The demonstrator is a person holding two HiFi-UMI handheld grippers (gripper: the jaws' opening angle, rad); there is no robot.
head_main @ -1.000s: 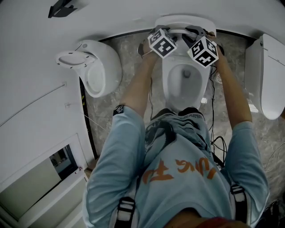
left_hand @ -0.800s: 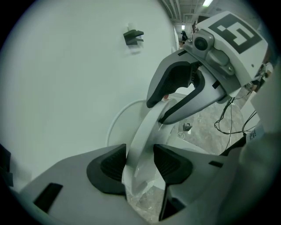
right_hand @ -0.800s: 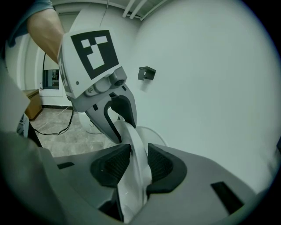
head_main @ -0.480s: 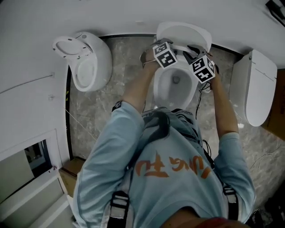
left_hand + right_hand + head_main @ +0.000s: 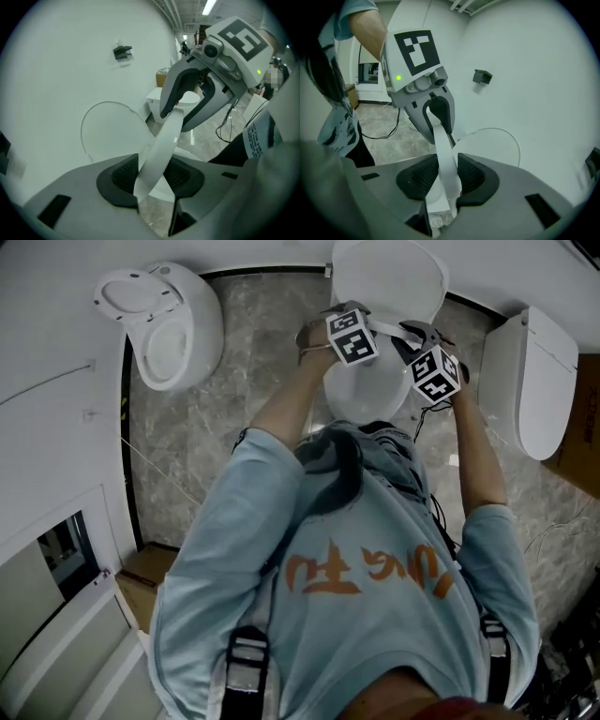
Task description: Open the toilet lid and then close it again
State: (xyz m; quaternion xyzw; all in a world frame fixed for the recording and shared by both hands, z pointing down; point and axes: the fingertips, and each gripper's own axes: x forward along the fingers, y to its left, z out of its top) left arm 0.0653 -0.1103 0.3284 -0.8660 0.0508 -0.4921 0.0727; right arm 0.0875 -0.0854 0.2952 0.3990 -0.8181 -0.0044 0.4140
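Observation:
The white toilet lid hangs partly lowered over the bowl and hides the opening. Its thin front rim runs between the pads of my left gripper, whose jaws have just been closing on it. The same rim sits pinched between the pads of my right gripper. In the head view the left gripper and right gripper hold the rim side by side. A white oval part stands upright at the wall behind.
Another white fixture stands at the left and a closed toilet at the right. A cardboard box lies by the left wall. Cables trail over the marble floor. A small black fitting is on the wall.
Both grippers have come away from the wall toward the person, bringing the lid down with them. The open bowl, visible earlier, is now covered.

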